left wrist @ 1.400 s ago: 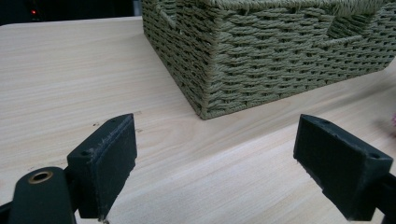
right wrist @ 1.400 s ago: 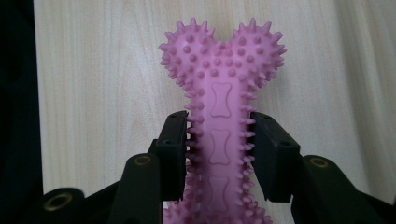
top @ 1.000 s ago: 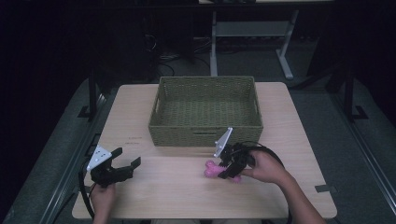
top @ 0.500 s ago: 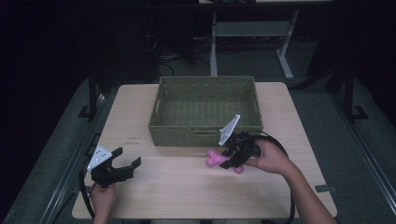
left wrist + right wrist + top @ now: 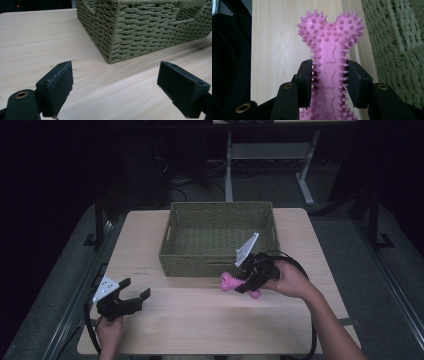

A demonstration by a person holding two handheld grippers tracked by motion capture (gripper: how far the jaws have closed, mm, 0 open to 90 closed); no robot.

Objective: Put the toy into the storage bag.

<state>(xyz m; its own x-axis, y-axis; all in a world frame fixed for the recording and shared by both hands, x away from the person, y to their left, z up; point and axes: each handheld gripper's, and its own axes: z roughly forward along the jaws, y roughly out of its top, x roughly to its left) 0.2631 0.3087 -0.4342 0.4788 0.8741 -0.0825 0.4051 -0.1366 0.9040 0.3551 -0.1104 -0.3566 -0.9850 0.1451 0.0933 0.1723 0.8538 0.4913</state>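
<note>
A pink spiked bone-shaped toy (image 5: 231,281) (image 5: 330,57) is clamped by its shaft in my right gripper (image 5: 248,284) (image 5: 329,80), lifted off the wooden table (image 5: 200,320) just in front of the green woven basket (image 5: 220,237). Both pads press the shaft's sides; the toy's knobbed end sticks out past the fingertips. My left gripper (image 5: 131,301) (image 5: 116,90) rests near the table's front left corner, its jaws wide open with nothing between them, facing the basket's near corner (image 5: 112,40).
The basket stands at the back middle of the table, its inside bare. Table edges drop to a dark floor with desk legs and cables behind. Bare wood lies between the two grippers.
My right gripper has risen with the pink toy and shifted slightly toward the basket's front wall. The left gripper has kept still.
</note>
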